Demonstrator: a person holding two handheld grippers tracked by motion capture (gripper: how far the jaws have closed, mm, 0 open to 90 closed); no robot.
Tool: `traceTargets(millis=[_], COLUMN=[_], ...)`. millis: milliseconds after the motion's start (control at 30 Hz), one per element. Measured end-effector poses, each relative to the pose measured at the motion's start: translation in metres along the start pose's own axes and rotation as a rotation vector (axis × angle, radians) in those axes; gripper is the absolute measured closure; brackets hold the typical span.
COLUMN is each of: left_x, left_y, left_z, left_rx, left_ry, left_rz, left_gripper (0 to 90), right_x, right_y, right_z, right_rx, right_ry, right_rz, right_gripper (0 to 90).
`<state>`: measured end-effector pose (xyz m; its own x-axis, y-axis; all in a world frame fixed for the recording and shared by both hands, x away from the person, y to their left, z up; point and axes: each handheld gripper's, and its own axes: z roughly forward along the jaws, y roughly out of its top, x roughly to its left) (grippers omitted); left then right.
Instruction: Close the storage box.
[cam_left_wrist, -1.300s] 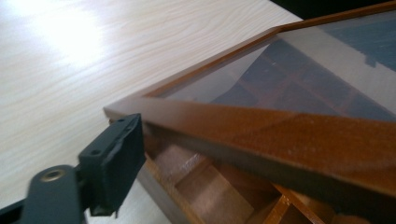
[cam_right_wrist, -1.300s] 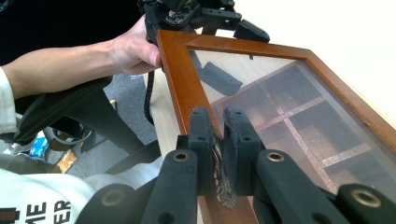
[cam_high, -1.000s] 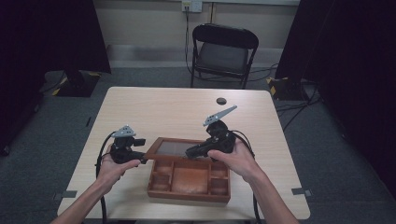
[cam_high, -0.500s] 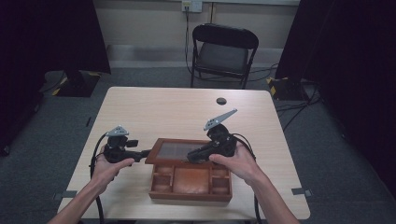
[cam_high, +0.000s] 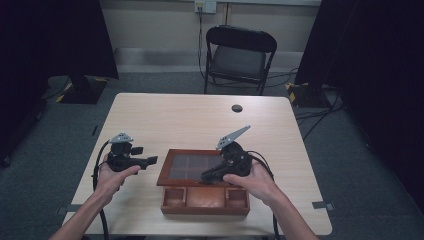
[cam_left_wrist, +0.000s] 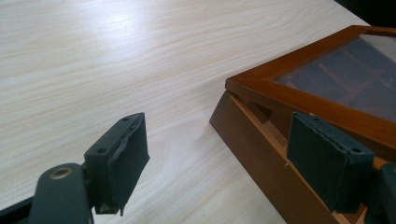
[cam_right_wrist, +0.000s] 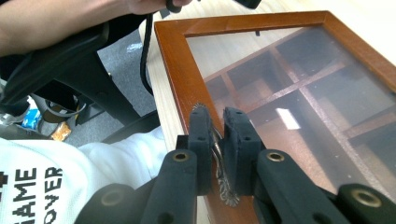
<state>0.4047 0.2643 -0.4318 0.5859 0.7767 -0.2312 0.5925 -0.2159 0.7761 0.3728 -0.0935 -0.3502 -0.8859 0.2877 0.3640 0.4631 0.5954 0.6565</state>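
The left gripper (cam_high: 131, 161) has drawn back leftward from the wooden box (cam_high: 205, 197), jaws open and empty, bare table (cam_high: 165, 117) around it; the box sits near-centre; the right gripper (cam_high: 220, 172), jaws clamped on the small metal latch (cam_right_wrist: 219, 158), holds the glass lid (cam_high: 192, 167) partly raised, likely closing.

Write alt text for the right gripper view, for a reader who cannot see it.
The right tool, its two black pads nearly together, pinches a small ornate metal tab on the near edge of a glass-paned wooden lid. Through the glass, the box's wooden dividers show. At upper left is a forearm with a black cable.
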Motion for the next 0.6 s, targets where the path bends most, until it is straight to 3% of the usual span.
traceTargets(millis=[600], left_x=[0.005], left_y=[-0.001], left_z=[0.002], left_rx=[-0.008], left_ry=[0.006], left_rz=[-0.006], left_gripper=[20.2], right_x=[0.001], right_y=[-0.028], right_z=[0.030], right_rx=[0.074], right_ry=[0.006], right_rz=[0.006], right_gripper=[82.6])
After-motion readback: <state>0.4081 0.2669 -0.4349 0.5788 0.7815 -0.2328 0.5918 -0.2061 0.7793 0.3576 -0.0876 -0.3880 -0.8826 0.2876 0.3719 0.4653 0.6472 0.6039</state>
